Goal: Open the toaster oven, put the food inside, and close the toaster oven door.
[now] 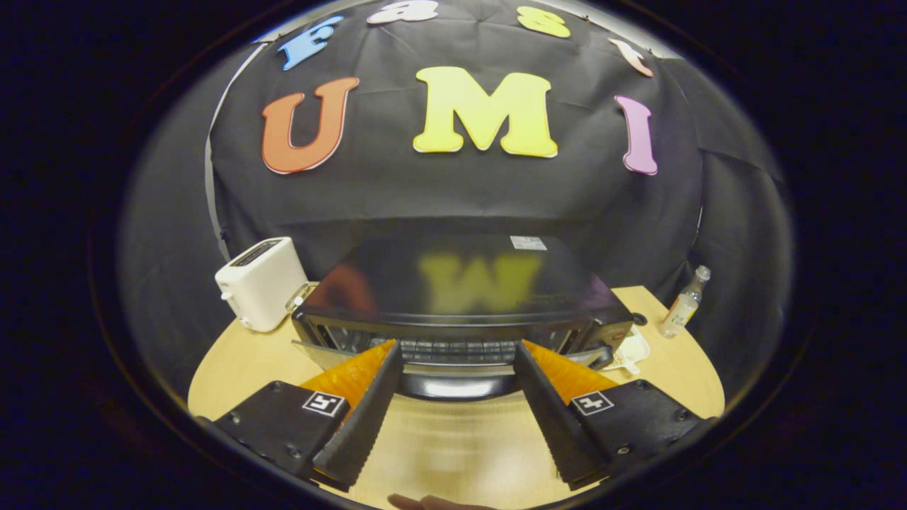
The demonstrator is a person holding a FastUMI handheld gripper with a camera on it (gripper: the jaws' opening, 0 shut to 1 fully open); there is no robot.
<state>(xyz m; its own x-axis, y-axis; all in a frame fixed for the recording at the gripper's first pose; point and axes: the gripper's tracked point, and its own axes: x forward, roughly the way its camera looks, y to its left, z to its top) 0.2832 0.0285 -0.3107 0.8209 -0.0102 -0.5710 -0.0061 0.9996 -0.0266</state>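
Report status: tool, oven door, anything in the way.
Tool open, fingers spread either side of the toaster oven door handle. Door partly down, rack visible. White toaster to one side, small bottle to the other; neither blocking.

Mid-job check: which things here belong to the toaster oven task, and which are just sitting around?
Job:
- toaster oven, door partly open, just ahead of the tongs
- tongs, fingers spread apart, holding nothing

Lying about:
- white toaster, beside the oven
- small bottle on the other side
- wooden table
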